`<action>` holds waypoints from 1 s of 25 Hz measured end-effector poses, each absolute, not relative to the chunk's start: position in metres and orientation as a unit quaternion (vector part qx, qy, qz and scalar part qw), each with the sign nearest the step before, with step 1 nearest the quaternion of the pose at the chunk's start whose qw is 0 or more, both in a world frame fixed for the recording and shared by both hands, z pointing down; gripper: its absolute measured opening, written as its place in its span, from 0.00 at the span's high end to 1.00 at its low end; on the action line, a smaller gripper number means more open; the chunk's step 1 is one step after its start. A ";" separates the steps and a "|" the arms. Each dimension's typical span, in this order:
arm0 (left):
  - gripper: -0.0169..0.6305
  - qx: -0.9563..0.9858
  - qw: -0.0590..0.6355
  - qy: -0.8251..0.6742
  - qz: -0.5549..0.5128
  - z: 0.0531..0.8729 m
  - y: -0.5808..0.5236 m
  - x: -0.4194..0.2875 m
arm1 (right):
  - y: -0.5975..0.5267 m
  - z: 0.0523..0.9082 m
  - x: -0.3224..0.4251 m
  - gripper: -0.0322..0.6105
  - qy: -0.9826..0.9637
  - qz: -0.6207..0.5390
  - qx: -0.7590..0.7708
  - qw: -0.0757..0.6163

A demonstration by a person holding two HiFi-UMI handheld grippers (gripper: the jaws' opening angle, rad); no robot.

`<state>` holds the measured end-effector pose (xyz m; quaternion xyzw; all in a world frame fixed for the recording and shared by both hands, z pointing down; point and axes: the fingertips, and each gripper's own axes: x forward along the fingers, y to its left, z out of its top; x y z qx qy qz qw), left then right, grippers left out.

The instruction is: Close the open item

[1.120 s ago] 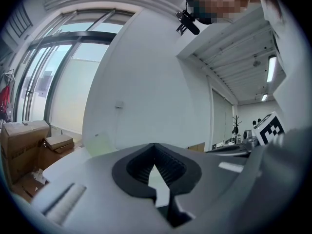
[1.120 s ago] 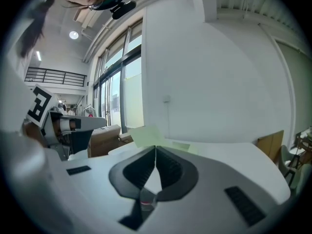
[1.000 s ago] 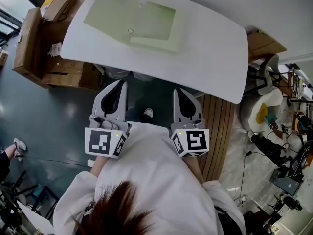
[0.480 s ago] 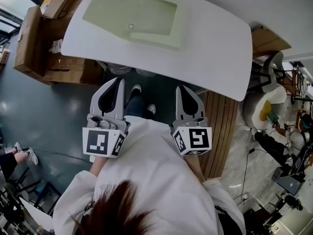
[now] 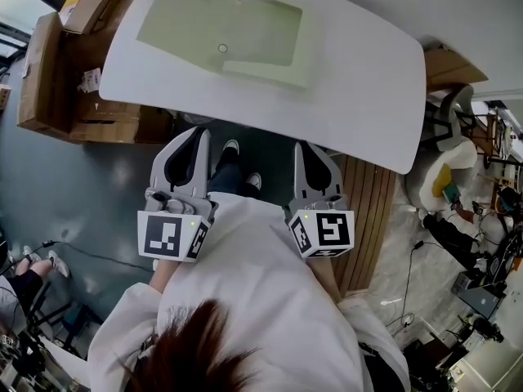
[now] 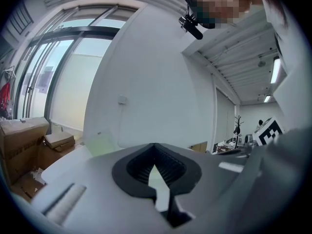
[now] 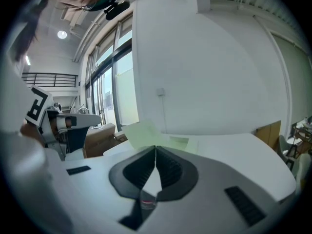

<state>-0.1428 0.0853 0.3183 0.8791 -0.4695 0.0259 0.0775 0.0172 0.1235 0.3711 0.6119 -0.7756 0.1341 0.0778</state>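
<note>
A pale green folder lies open on the white table, towards its far left, with a small round snap on it. In the right gripper view the folder shows one flap standing up at a slant. Both grippers hang in front of my body, short of the table's near edge and well away from the folder. My left gripper is shut with nothing in it, its jaws meeting at the tip. My right gripper is shut and empty as well, its pads pressed together.
Cardboard boxes are stacked on the floor left of the table. A chair and cluttered gear stand at the right, beside a wooden slatted strip. My feet are under the table's near edge. Another person's legs show at lower left.
My feet have stepped forward under the table edge and the table sits slightly closer in view. Both grippers stay shut and almost still. The person at lower left has moved.
</note>
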 end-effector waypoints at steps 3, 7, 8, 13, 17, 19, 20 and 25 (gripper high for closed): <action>0.96 0.882 0.078 -0.465 0.027 0.316 0.063 -0.153 | 0.102 0.367 0.007 0.93 -0.775 0.133 0.613 0.079; 0.96 0.888 0.069 -0.454 0.025 0.310 0.029 -0.161 | 0.072 0.359 -0.005 0.93 -0.773 0.127 0.617 0.080; 0.96 0.889 0.068 -0.452 0.022 0.309 0.021 -0.163 | 0.066 0.359 -0.007 0.93 -0.772 0.127 0.618 0.081; 0.96 0.895 0.069 -0.440 0.014 0.310 -0.010 -0.170 | 0.042 0.362 -0.017 0.93 -0.765 0.128 0.625 0.084; 0.96 0.898 0.069 -0.434 0.011 0.312 -0.027 -0.177 | 0.028 0.366 -0.022 0.93 -0.758 0.131 0.634 0.084; 0.96 0.898 0.071 -0.434 0.012 0.313 -0.035 -0.181 | 0.023 0.369 -0.026 0.93 -0.756 0.136 0.634 0.085; 0.96 0.898 0.072 -0.434 0.012 0.313 -0.039 -0.183 | 0.021 0.369 -0.027 0.93 -0.756 0.137 0.634 0.085; 0.96 0.895 0.075 -0.439 0.013 0.314 -0.053 -0.187 | 0.007 0.366 -0.027 0.93 -0.758 0.135 0.632 0.086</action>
